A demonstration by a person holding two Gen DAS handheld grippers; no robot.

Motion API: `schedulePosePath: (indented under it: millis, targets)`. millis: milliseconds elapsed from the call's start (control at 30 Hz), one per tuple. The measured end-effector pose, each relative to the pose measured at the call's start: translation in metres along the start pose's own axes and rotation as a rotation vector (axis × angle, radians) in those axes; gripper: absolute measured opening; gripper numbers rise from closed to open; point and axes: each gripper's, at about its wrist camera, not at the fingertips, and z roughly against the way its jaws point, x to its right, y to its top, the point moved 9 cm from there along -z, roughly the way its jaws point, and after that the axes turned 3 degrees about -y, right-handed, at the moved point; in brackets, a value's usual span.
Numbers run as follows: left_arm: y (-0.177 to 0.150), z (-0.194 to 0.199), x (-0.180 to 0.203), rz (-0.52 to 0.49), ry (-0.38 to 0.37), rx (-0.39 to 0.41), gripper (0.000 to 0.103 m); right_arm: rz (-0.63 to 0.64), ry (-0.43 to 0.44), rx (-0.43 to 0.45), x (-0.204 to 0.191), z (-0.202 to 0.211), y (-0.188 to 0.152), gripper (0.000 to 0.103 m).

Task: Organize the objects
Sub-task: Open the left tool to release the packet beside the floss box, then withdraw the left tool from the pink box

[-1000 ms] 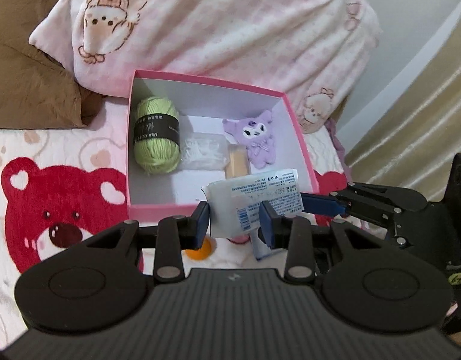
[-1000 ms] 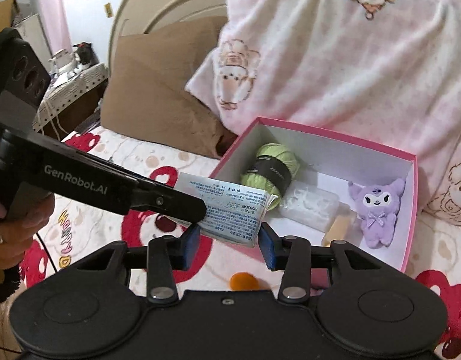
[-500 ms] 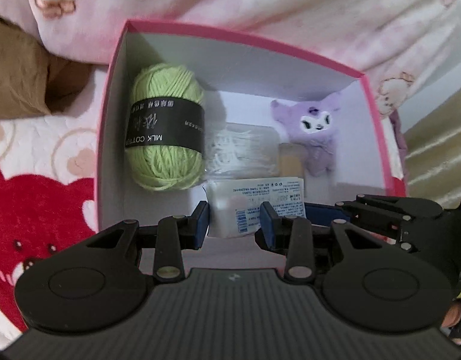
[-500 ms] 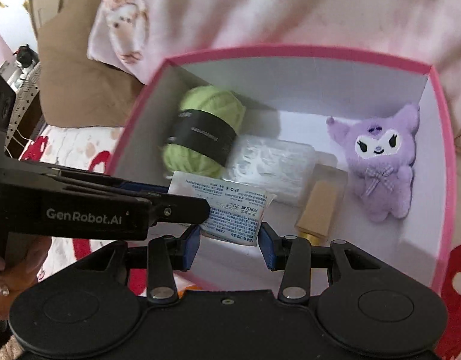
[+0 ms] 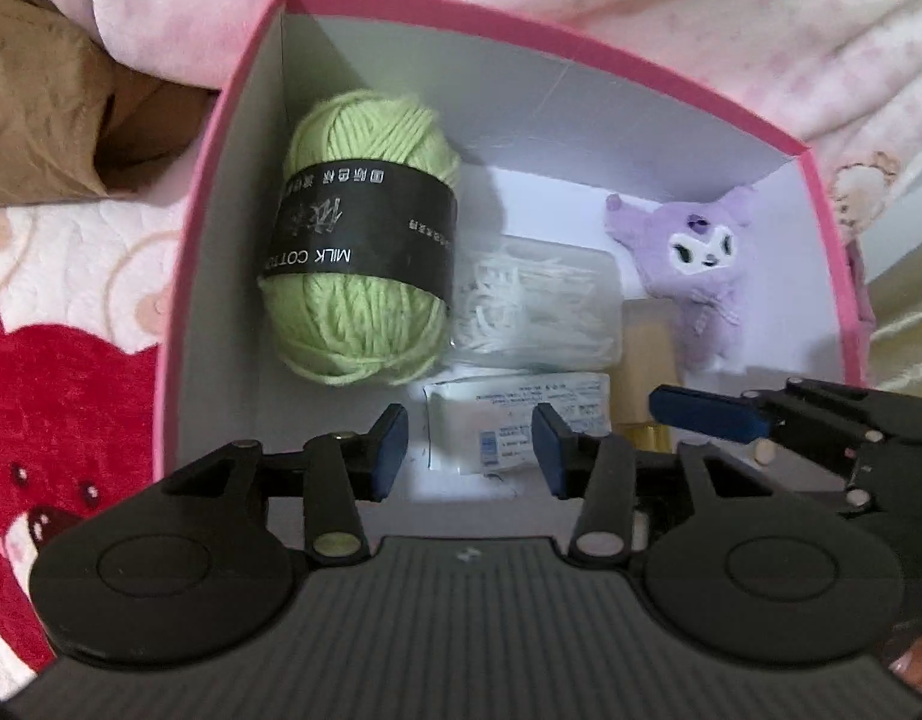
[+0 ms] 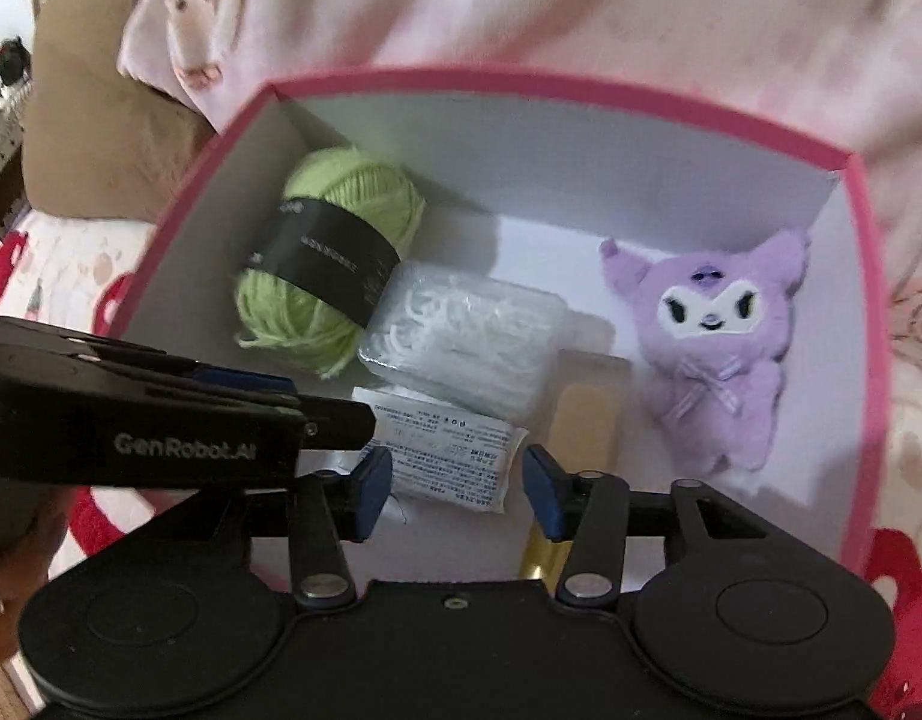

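Both tongs are opening: my left tongs (image 5: 470, 447) and right tongs (image 6: 458, 489) straddle the white packet (image 5: 515, 420) without pinching it. It lies flat in the pink box (image 5: 203, 180), long axis left-to-right. Only the right view shows its right end.

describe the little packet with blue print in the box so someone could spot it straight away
Find the pink box with white walls on the bed. On its near floor, in front of the clear case of white floss picks and beside the green yarn, lies the packet. It alone is flat, white and covered in small blue print.
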Motion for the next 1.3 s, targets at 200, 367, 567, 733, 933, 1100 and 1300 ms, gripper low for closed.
schedulePosePath:
  millis: [200, 367, 567, 733, 933, 1100, 1300]
  targets:
    - [-0.009, 0.046, 0.004, -0.08, -0.008, 0.05, 0.053, 0.019, 0.042, 0.122, -0.004, 0.057, -0.015, 0.057]
    - [-0.028, 0.091, 0.017, -0.164, 0.004, 0.066, 0.056, 0.08, 0.067, 0.214, -0.018, 0.103, -0.027, 0.06]
    - [-0.051, 0.145, 0.029, -0.218, 0.007, 0.119, 0.059, 0.196, 0.075, 0.255, -0.058, 0.143, -0.047, 0.063]
    - [-0.075, 0.177, 0.036, -0.295, 0.031, 0.149, 0.066, 0.263, 0.071, 0.287, -0.083, 0.169, -0.071, 0.071]
    - [-0.104, 0.188, 0.028, -0.24, -0.035, 0.209, 0.067, 0.298, 0.052, 0.322, -0.096, 0.179, -0.098, 0.079]
    - [-0.126, 0.168, 0.016, -0.189, -0.098, 0.197, 0.067, 0.263, 0.08, 0.315, -0.1, 0.169, -0.113, 0.083]
    - [-0.139, 0.146, 0.006, -0.169, -0.161, 0.222, 0.066, 0.213, 0.096, 0.294, -0.098, 0.14, -0.123, 0.083]
